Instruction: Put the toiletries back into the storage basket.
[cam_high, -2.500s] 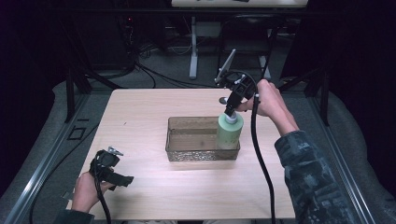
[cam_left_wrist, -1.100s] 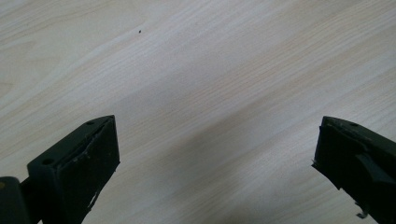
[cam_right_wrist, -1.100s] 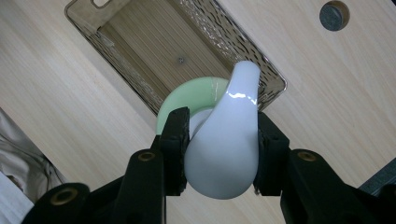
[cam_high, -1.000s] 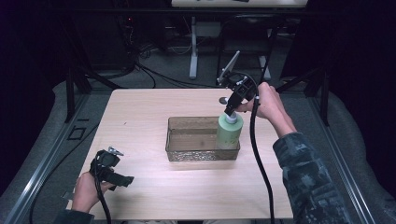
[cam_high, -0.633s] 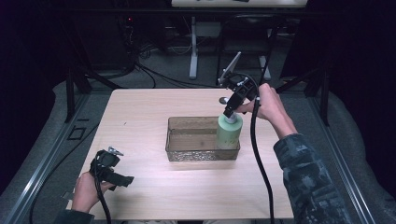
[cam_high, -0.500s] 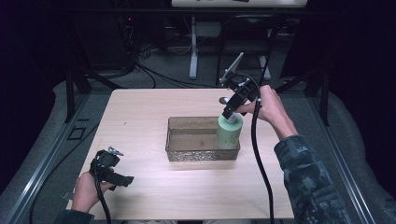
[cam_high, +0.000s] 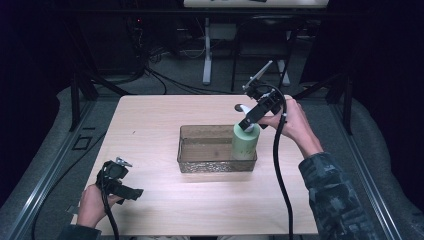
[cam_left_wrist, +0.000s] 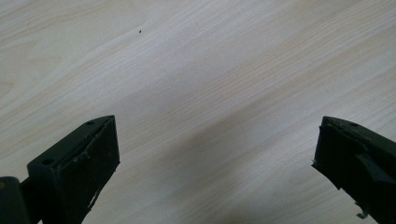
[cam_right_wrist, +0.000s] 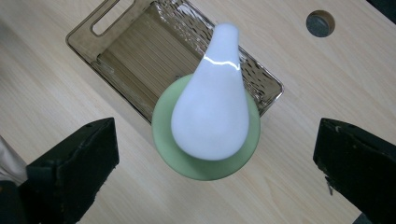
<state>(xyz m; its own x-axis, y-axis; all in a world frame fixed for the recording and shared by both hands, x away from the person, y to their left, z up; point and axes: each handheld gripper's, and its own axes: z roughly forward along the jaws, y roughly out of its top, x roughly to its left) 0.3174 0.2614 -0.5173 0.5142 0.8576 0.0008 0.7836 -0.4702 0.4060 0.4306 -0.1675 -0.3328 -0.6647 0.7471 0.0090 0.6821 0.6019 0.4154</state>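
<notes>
The green bottle (cam_high: 245, 142) is a pale green cylinder with a flat shoulder, topped by a glossy white pump head (cam_right_wrist: 212, 100) that widens from a narrow spout to a rounded bulb; a bright highlight crosses the head in the right gripper view. The bottle stands upright at the right end of the tray (cam_high: 200, 165), a shallow rectangular container of smoky, rippled clear plastic set near the middle of the table (cam_high: 150, 120). From the high view the bottle's base appears inside the tray's right end, but the right gripper view looks straight down on the cap and hides the base, so whether it sits fully within the rim cannot be confirmed there. The tray's slot handle (cam_right_wrist: 106, 18) shows at its far end in that view. The right gripper (cam_high: 248, 119) hangs directly over the pump head; its jaws have just been opening and now stand wide apart, the bottle between them but untouched by either pad. The left gripper (cam_high: 131, 192) rests low at the near left corner of the table, well apart from the tray, jaws spread with bare wood between them. A round hole (cam_right_wrist: 320, 22) in the tabletop shows beyond the tray. The room behind the table is dark and indistinct.
</notes>
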